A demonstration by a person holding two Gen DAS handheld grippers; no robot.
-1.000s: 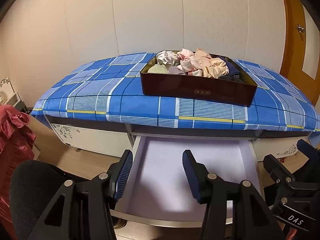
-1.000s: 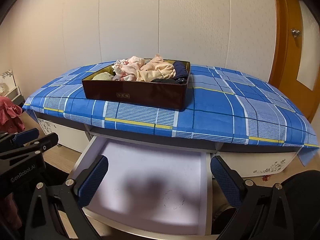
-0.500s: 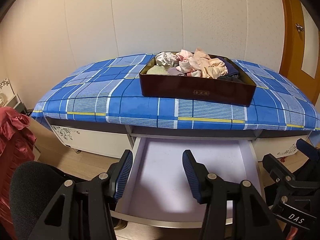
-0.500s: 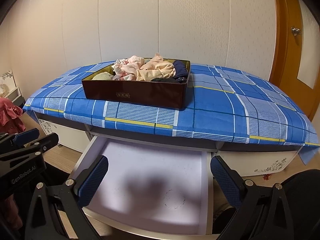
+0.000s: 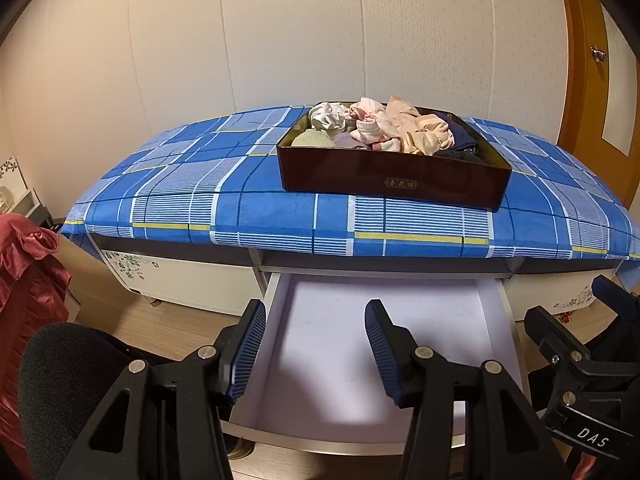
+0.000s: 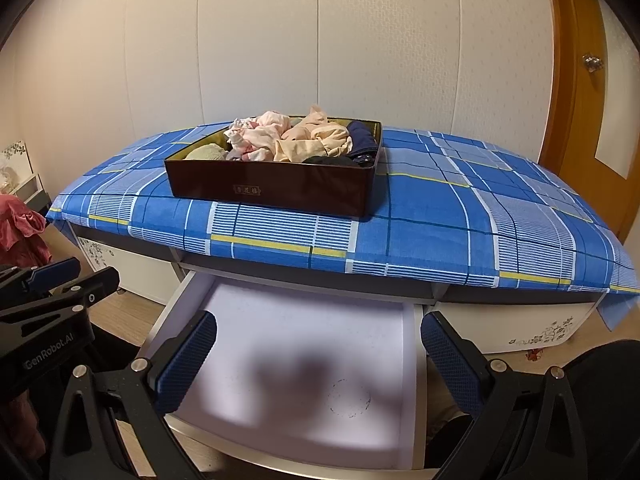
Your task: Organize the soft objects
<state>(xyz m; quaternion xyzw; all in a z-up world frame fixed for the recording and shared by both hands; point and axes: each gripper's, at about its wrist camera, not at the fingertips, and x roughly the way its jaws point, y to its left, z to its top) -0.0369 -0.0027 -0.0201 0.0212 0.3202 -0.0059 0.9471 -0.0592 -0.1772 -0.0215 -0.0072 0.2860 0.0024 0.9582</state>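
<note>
above open drawer (image 5: 384, 364), left gripper (image 5: 316, 348) jaws part-open, empty; right gripper (image 6: 320, 364) wide

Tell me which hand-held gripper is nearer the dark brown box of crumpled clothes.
Neither clearly. The left hand-held gripper and right hand-held gripper both hover open above the pulled-out white drawer, short of the box.

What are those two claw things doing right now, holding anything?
Left gripper: open, holding nothing.
Right gripper: open wider, holding nothing.
</note>
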